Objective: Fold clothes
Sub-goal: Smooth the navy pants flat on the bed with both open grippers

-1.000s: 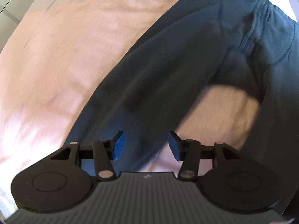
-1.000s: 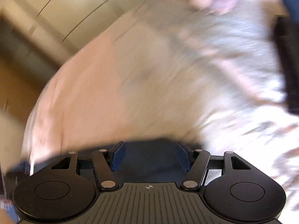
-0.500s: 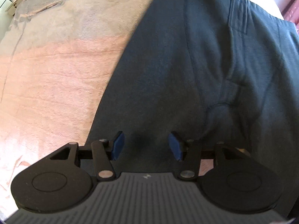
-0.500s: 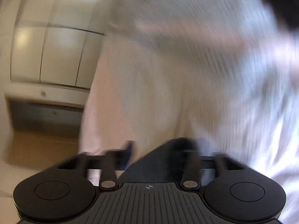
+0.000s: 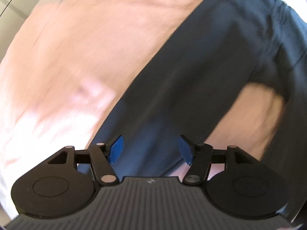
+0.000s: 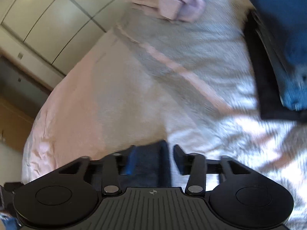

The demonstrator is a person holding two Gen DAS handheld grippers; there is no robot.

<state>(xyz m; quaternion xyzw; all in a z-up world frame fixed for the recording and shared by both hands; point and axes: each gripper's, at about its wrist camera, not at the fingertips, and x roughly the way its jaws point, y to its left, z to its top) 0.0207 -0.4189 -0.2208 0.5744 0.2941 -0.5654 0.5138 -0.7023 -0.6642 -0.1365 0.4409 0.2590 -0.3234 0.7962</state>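
The dark navy trousers (image 5: 201,80) lie spread on the bed (image 5: 80,53), running from about 7 o'clock up to 1 o'clock in the left wrist view, with one leg under the left hand-held gripper (image 5: 150,148) and a gap of bedcover showing between the legs at 3 o'clock. That gripper hangs released over the leg, blue pads (image 5: 116,149) wide apart with cloth between them but not pinched. The right hand-held gripper (image 6: 153,158) also stands parted; a strip of the dark cloth (image 6: 151,161) lies between its fingers toward the left one, and I judge it loose, not gripped, though blur makes contact hard to read.

The step in hand looks like taking hold of a leg end to fold it over. To do it well, each gripper should come down onto the hem edge so both layers sit between the pads, then clench before lifting; the two should rise together and carry the leg flat across, so it does not twist.

In the right wrist view, a folded pale pink garment (image 6: 168,2) lies at 12 o'clock, and a stack of folded dark and blue clothes (image 6: 278,44) at 2 o'clock, well apart from the trousers. White cupboard doors (image 6: 44,19) stand at 10 o'clock, beyond the bed. Nothing lies on the fold path; the crumpled bedcover may drag on the cloth.
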